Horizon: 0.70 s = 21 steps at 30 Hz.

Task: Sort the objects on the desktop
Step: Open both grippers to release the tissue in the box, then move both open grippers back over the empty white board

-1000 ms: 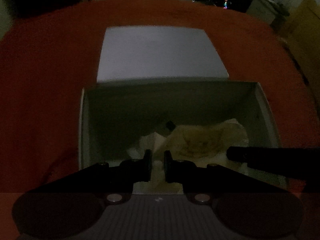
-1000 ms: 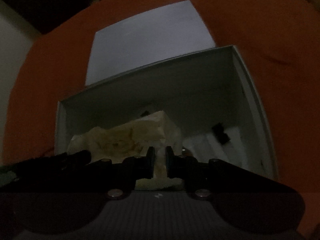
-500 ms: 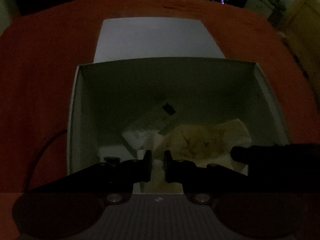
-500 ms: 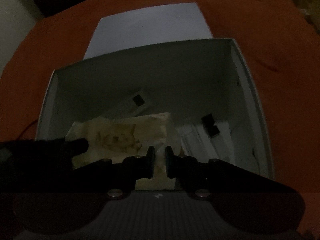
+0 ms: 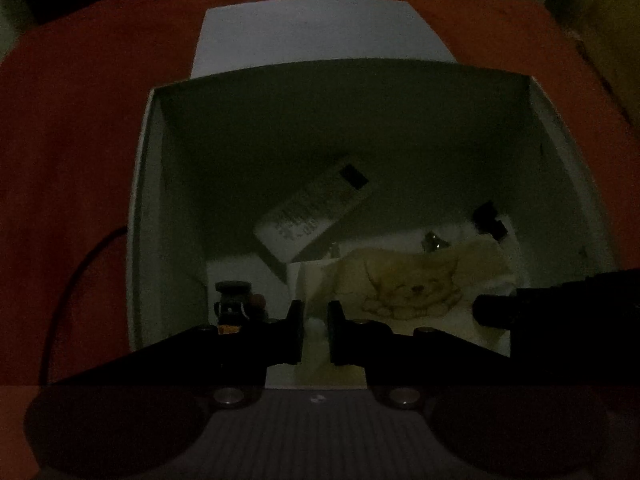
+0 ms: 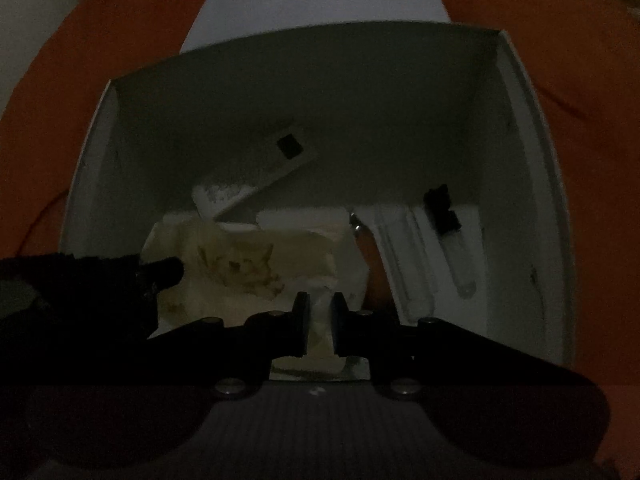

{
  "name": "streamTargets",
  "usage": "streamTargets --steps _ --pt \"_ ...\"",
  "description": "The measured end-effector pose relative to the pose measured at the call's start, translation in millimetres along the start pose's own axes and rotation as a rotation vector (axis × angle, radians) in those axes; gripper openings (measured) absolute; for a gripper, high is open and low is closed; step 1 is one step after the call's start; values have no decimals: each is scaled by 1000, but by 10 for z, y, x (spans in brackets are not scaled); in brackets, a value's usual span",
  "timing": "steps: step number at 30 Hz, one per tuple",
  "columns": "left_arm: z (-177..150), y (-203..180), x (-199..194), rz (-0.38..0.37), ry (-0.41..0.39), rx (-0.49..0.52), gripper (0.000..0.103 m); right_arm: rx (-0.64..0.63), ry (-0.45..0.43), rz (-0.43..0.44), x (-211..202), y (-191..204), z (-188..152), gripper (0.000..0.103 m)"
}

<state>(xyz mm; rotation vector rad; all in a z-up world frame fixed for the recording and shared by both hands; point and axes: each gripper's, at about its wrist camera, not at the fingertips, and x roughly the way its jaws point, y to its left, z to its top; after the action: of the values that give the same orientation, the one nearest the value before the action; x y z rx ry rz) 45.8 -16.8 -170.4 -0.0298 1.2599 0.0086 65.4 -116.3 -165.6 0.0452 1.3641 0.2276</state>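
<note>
Looking through the left wrist view, I see my left gripper (image 5: 314, 326) low over the near end of the white box (image 5: 142, 208) on the red tablecloth (image 5: 80, 140). Its fingers are nearly together, pinching the pale edge of the bear-print cloth (image 5: 416, 288), which lies inside the box. A white remote (image 5: 316, 216) leans on the far wall, and a small dark bottle (image 5: 232, 304) stands at the left wall.

Through the right wrist view, my right gripper (image 6: 320, 326) pinches the cloth's (image 6: 256, 268) near edge too, fingers almost closed. A clear tube (image 6: 452, 248) lies to the right. My worry is that if I let go unevenly the cloth will bunch, or drag against the bottle and tip it.
</note>
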Motion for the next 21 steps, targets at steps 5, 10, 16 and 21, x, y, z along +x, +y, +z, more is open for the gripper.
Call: streamTargets --steps 5,10,16,21 --pt "-38 16 30 32 41 2 19 -1 48 -14 89 36 -34 28" --pt "29 50 -109 52 57 0 57 15 57 -57 -29 -23 7 50" --pt "291 151 -462 7 12 -17 57 -102 -5 -77 -484 46 322 61" --pt "636 294 -777 10 -56 40 73 -90 55 79 -1013 -62 818 64"
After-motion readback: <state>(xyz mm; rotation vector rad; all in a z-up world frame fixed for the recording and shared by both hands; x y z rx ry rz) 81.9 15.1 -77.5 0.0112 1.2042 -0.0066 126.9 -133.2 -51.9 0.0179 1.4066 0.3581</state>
